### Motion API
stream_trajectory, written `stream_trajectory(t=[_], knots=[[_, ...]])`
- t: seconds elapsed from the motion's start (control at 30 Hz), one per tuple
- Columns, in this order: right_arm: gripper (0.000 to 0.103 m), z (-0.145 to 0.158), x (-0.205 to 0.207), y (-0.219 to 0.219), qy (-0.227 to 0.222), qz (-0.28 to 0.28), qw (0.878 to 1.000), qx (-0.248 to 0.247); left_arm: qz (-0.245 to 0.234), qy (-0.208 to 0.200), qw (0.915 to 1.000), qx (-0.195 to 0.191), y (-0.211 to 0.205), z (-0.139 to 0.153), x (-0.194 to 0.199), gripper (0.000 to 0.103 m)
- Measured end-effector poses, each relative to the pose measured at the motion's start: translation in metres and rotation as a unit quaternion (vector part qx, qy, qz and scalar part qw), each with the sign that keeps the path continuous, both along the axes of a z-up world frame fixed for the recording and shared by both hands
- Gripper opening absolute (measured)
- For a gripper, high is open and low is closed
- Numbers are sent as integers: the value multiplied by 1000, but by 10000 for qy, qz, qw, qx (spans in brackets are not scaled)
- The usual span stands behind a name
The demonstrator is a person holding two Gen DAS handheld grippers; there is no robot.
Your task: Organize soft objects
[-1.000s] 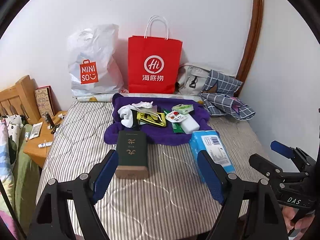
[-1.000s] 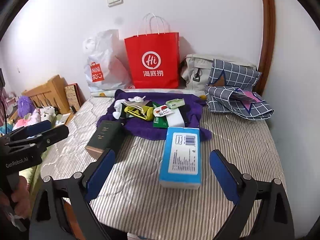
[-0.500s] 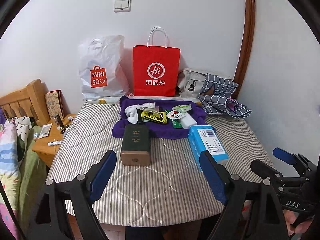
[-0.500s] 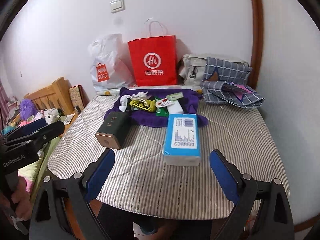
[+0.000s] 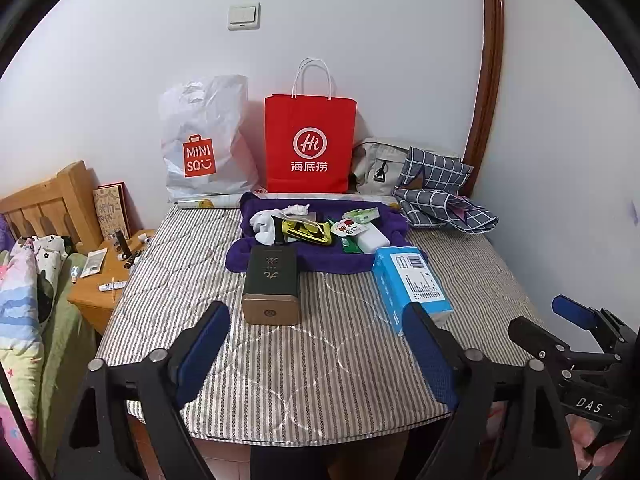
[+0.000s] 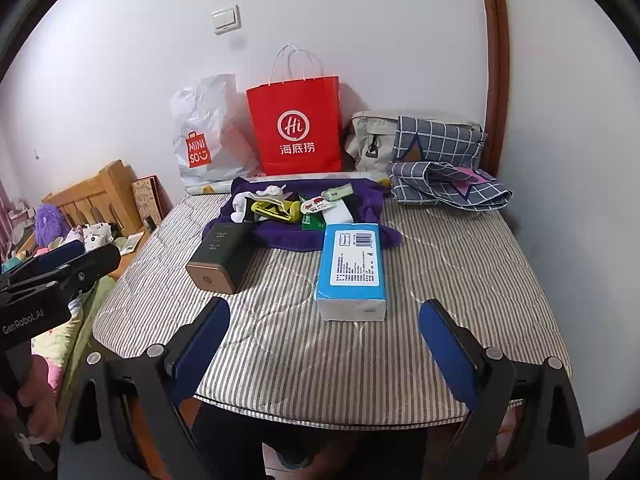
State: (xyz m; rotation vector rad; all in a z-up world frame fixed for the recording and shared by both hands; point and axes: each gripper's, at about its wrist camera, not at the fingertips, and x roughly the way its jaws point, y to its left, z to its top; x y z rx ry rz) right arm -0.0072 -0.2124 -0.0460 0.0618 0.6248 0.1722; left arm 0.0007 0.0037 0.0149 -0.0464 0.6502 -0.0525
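Note:
A purple towel (image 5: 280,254) (image 6: 288,236) lies on the striped mattress (image 5: 300,360) (image 6: 440,272) with white socks (image 5: 266,224) (image 6: 240,204), a yellow pouch (image 5: 306,232) and small packets on it. In front of it lie a dark green box (image 5: 272,284) (image 6: 218,256) and a blue tissue pack (image 5: 412,284) (image 6: 352,268). My left gripper (image 5: 316,346) hovers over the mattress's near edge, its jaws opening with nothing between them. My right gripper (image 6: 324,338) is open and empty too, short of the tissue pack. Folded checked cloth (image 5: 436,196) (image 6: 444,176) sits at the back right.
A red paper bag (image 5: 310,144) (image 6: 296,132), a white plastic bag (image 5: 204,148) and a beige bag (image 5: 376,164) stand against the wall. A wooden bedside table (image 5: 104,280) with small items and a wooden headboard (image 5: 44,204) are on the left. A wall rises on the right.
Both grippers have drawn back from the bed, so the mattress's near edge now shows. The left jaws have spread slightly wider. No object on the bed has moved.

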Motion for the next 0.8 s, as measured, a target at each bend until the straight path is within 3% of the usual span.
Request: stream_trajectory(t=[0.33,0.8], knots=[[95,2,-6,-3,-34,-20,10000,-25,28,15,10000,59,-2,0,-1,99],[95,5,-7,-4,-58,8,10000,-36,56,28,10000,76,-1,-2,0,100]])
